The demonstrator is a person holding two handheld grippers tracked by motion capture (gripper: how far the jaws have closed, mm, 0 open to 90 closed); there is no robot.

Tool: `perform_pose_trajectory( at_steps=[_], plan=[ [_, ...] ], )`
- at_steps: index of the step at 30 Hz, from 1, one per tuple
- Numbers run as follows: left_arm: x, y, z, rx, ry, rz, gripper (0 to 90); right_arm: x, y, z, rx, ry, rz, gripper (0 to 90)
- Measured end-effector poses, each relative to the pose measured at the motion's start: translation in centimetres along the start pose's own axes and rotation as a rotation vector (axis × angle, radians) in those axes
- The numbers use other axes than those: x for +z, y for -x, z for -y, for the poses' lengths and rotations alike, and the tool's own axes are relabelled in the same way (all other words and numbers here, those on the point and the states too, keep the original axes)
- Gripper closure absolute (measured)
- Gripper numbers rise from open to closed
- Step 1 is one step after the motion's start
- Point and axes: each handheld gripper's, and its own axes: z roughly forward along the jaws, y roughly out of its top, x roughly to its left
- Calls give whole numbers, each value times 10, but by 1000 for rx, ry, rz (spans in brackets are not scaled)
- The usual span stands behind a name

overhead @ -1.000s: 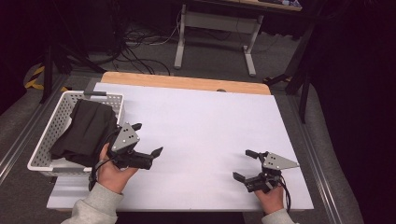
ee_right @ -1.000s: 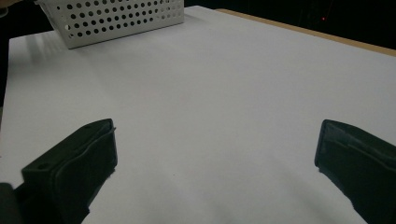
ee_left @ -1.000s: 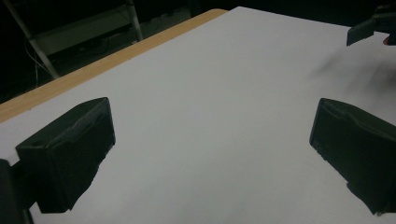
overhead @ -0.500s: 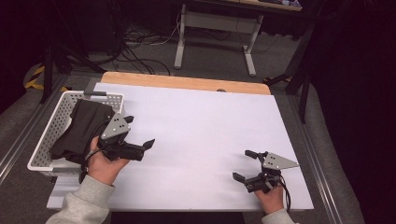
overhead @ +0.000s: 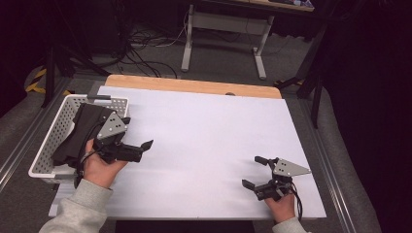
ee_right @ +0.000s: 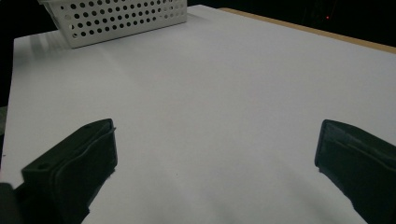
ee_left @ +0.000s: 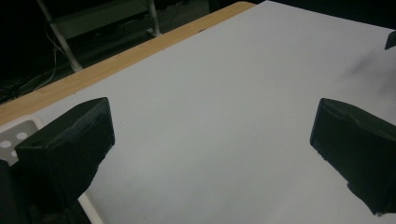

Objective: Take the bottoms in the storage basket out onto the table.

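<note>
- Left hand-held gripper [overhead: 141, 145]: released, jaws spread wide, nothing between them. It sits at the left of the high view, just beside the basket [overhead: 48, 145], jaws pointing right across the table [overhead: 209, 131]. In the left gripper view the jaws frame bare white table.
- Cloth [overhead: 80, 128]: a dark bundle lying inside the basket at the left edge of the frame. Judged reason: the basket keeps it gathered and off the work surface.
- Right hand-held gripper [overhead: 255, 171]: released, jaws apart and empty, resting low at the lower right of the high view, well apart from the basket. Judged reason: parked clear so the left side has room to work.
- Right gripper view: the basket's perforated wall [ee_right: 116, 18] appears at the upper left.
</note>
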Motion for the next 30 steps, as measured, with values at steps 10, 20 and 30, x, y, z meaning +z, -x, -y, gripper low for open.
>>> perform_pose_trajectory(
  at_steps=[10,20,30],
  plan=[
    [-3,-14,6,1,-40,-44,9,0,0,0,-1,-3,-4,0],
    [-10,-32,11,-24,-76,-74,8,1,0,0,0,-6,-5,0],
    [-17,-49,13,-46,-98,-118,6,1,-1,0,-4,-4,-5,0]
  ],
)
